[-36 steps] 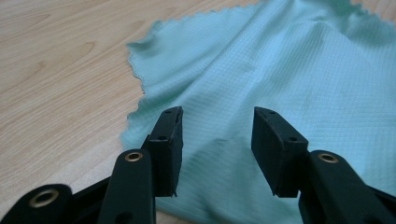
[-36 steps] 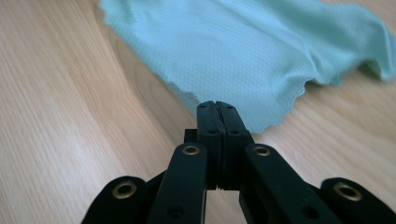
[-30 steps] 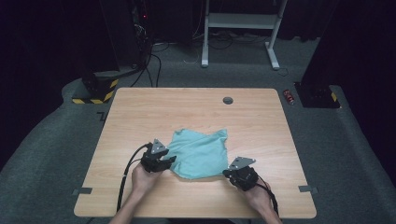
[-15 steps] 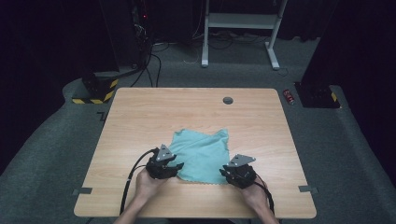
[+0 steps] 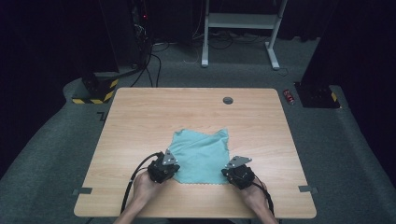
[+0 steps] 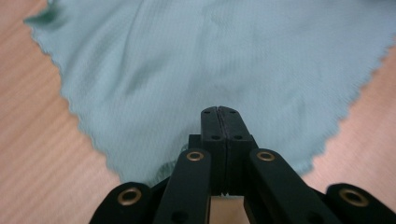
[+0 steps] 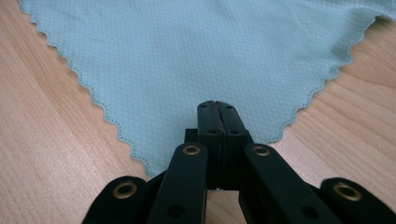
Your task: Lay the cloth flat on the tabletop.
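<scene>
A light teal cloth (image 5: 201, 154) lies spread on the wooden table (image 5: 140, 116), its near edge towards the person. My left gripper (image 5: 174, 172) sits at the cloth's near left corner. In the left gripper view its jaws (image 6: 219, 112) have just been closing and now meet, with the corner of the cloth (image 6: 210, 56) pinched between them. My right gripper (image 5: 226, 175) is at the near right corner. Its jaws (image 7: 215, 105) have also just been closing and are pressed together on that corner of the cloth (image 7: 201, 56).
A small dark round cap (image 5: 228, 100) is set into the table near its far edge. Cables trail from both grippers over the near edge. Beyond the table are a white desk frame (image 5: 243, 28) and a black-and-yellow striped block (image 5: 95, 93) on the floor.
The left gripper moved toward the near edge and slightly right, to the cloth's corner. The cloth, bunched a second ago, now lies flatter and nearer. Both grippers' jaws have come together.
</scene>
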### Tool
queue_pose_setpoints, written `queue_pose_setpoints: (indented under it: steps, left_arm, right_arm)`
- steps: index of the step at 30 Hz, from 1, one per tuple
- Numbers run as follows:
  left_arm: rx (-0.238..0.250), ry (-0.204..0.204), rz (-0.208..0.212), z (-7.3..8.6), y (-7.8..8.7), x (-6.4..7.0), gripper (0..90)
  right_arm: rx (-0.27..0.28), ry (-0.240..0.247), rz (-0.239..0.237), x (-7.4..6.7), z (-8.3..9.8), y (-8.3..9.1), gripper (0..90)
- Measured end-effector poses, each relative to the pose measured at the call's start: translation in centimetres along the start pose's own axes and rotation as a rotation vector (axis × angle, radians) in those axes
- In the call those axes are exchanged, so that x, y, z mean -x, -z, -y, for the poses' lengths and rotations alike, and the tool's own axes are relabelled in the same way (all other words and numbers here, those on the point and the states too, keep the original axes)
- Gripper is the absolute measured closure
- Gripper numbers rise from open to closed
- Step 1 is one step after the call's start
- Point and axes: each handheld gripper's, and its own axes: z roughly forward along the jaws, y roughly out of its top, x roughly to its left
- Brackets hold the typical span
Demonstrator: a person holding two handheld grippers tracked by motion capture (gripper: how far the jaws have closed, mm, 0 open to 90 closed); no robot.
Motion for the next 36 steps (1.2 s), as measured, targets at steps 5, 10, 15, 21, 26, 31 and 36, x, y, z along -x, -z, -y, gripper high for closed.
queue_pose_setpoints:
  steps: [5, 10, 15, 21, 26, 31, 36]
  left_arm:
    - [-0.015, 0.011, 0.004, 2.0, 1.3, 0.4, 88.7]
    - [0.025, 0.043, -0.045, 3.2, 2.7, 0.2, 73.1]
    - [0.111, 0.089, -0.079, 3.3, 3.2, -0.4, 54.2]
    - [0.092, 0.091, -0.068, 2.0, 1.5, -0.8, 49.9]
    - [0.06, 0.058, -0.048, 1.9, 0.5, 0.3, 50.5]
    - [0.041, 0.062, 0.003, 2.6, 0.7, 1.0, 53.6]
    - [0.012, 0.043, 0.053, 2.5, 1.3, 2.0, 54.5]
  right_arm:
    - [-0.008, 0.005, -0.01, 0.1, 0.0, 0.1, 89.7]
    - [0.019, -0.008, 0.023, 0.2, 0.1, 0.3, 74.0]
    - [0.023, -0.026, 0.023, 0.3, 0.3, 0.4, 68.8]
    - [0.011, -0.022, -0.001, -0.1, 0.6, 0.4, 82.1]
    - [0.002, -0.013, -0.014, 0.0, 1.1, 0.9, 89.0]
    - [-0.017, -0.007, -0.02, 0.0, 2.0, 1.9, 89.2]
    - [-0.055, 0.007, -0.032, -0.1, 2.1, 2.6, 87.2]
